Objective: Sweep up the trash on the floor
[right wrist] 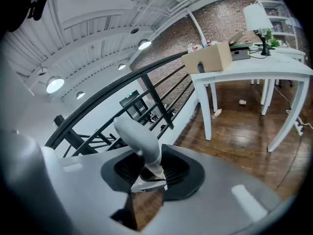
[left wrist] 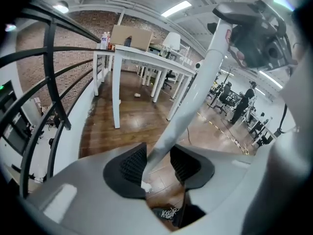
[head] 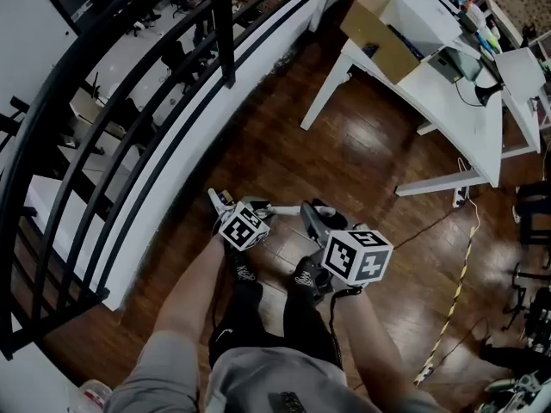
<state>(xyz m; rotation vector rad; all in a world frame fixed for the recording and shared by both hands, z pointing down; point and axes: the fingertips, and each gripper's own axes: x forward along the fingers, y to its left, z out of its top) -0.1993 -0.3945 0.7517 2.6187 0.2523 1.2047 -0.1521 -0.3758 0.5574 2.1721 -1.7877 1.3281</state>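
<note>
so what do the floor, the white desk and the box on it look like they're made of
Floor: wood planks under a glossy varnish, going by the plank seams, the brown grain and the bright reflections.
Desk: smooth, even white top and legs, probably painted or laminated board; the look leaves that open.
Box: plain cardboard, with dull tan faces and crisp folded edges.

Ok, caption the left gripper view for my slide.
Left tool clamps a long white round pole above the dark wooden plank floor, white desks beyond.
</note>
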